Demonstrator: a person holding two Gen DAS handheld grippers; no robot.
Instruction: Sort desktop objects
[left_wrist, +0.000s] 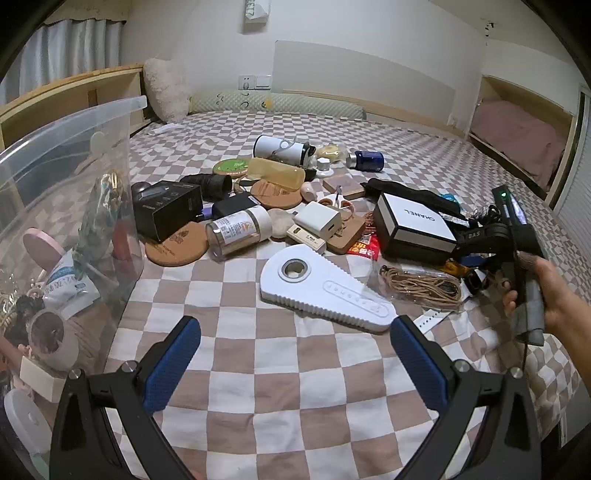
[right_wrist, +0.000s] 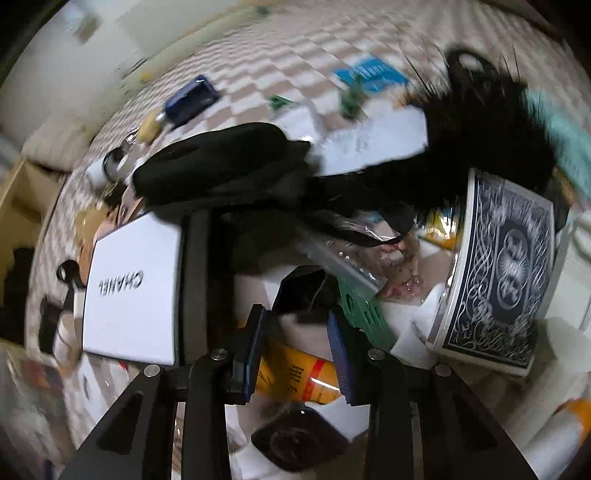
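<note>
My left gripper (left_wrist: 295, 339) is open and empty, low over the checkered bedspread (left_wrist: 280, 391), just short of a flat white teardrop-shaped device (left_wrist: 317, 288). A clear storage bin (left_wrist: 66, 206) with several items inside stands at its left. My right gripper (right_wrist: 295, 332) is partly open above the clutter, beside a white Chanel box (right_wrist: 133, 284); the box also shows in the left wrist view (left_wrist: 417, 225). Between its blue pads (right_wrist: 341, 354) lie a yellow packet (right_wrist: 295, 376) and a small black item; nothing is clearly gripped. A navy card deck (right_wrist: 498, 280) lies to its right. The view is blurred.
The pile holds a black box (left_wrist: 166, 210), a jar (left_wrist: 240, 232), a white charger (left_wrist: 321, 221), cork coasters (left_wrist: 177, 247), a coil of twine (left_wrist: 424, 288), a white tumbler (left_wrist: 284, 147) and a blue bottle (left_wrist: 367, 159). A wooden headboard and wall lie behind.
</note>
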